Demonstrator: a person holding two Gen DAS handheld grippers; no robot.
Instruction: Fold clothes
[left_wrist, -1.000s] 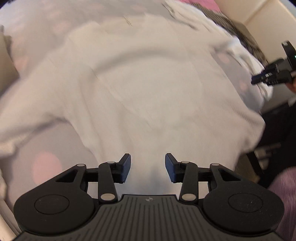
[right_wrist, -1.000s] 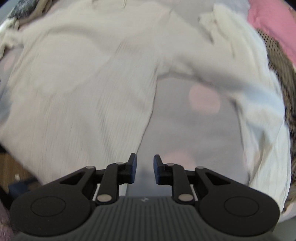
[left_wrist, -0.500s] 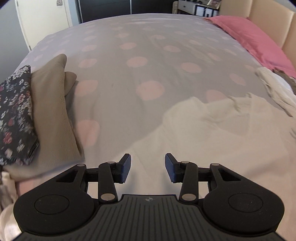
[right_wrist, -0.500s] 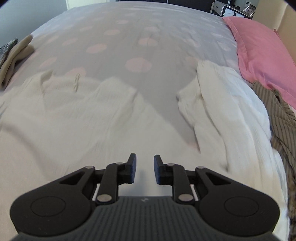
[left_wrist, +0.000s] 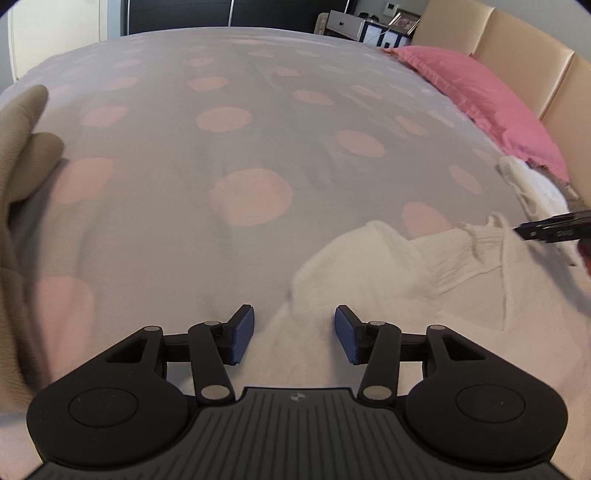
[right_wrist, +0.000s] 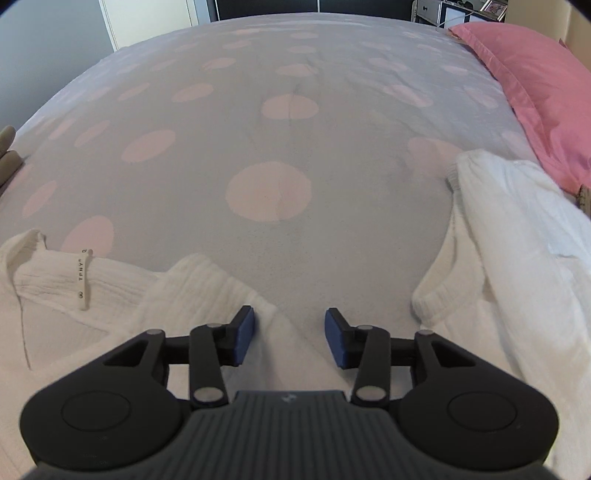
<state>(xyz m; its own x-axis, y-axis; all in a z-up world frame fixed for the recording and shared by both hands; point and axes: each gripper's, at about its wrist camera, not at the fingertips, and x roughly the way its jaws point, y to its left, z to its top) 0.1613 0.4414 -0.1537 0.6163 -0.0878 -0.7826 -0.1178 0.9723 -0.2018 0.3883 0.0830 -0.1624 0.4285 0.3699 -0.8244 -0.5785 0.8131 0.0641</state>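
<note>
Both grippers hang over the white sweater (right_wrist: 207, 291) on the spotted bedspread (right_wrist: 269, 140), its shoulders right under the fingertips. The left gripper (left_wrist: 294, 334) and right gripper (right_wrist: 289, 338) have just been opening, nothing between their jaws. Looks like the laying-out step; next, pinch a shoulder each, I'd say.

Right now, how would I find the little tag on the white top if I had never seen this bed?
Start at the big grey bed cover with pink dots. At its near edge lies a crinkly white top, spread flat. At the neckline, left of the right tongs, a narrow white tag stands as a loop; it alone has tiny printed letters, unlike the plain cloth around it.
</note>
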